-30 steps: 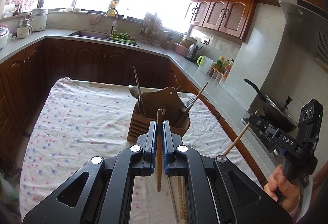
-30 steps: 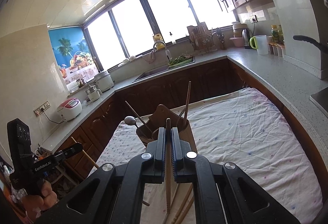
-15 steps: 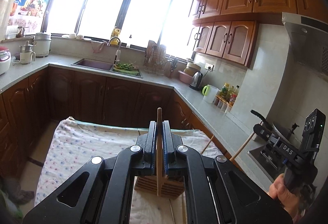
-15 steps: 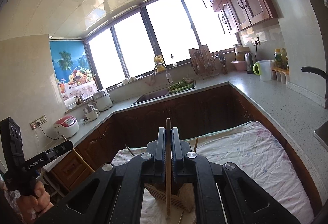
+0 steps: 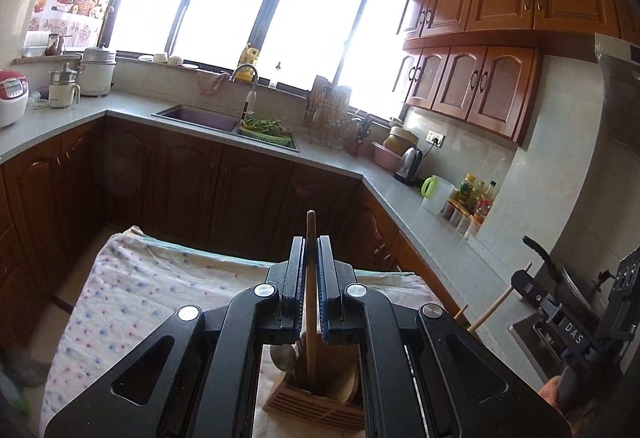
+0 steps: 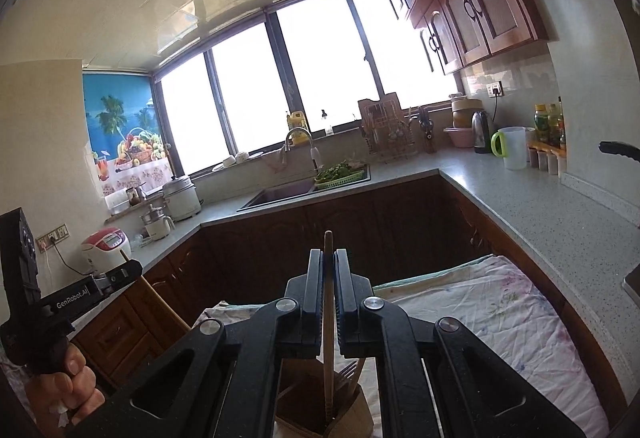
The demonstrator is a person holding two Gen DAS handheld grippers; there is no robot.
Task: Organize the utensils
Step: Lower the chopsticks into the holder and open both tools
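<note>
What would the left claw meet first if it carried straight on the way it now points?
Judging by its own camera, the left claw, shut on a wooden chopstick, points over the floral-clothed table toward the dark wooden base cabinets. Nothing nearer shows; depth is unclear.

chopsticks (image 5: pixel 310 302) (image 6: pixel 328 322): wooden, upright | tips inside wooden holder (image 5: pixel 316 404)

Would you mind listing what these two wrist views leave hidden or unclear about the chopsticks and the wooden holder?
- Left wrist view: the wooden slatted utensil holder is mostly hidden by the left gripper; its compartments cannot be counted.
- Left wrist view: the lower tip of the brown wooden chopstick is lost in the holder's shadow.
- Right wrist view: the right gripper covers most of the holder, so which slot its light wooden chopstick enters is unclear.
</note>
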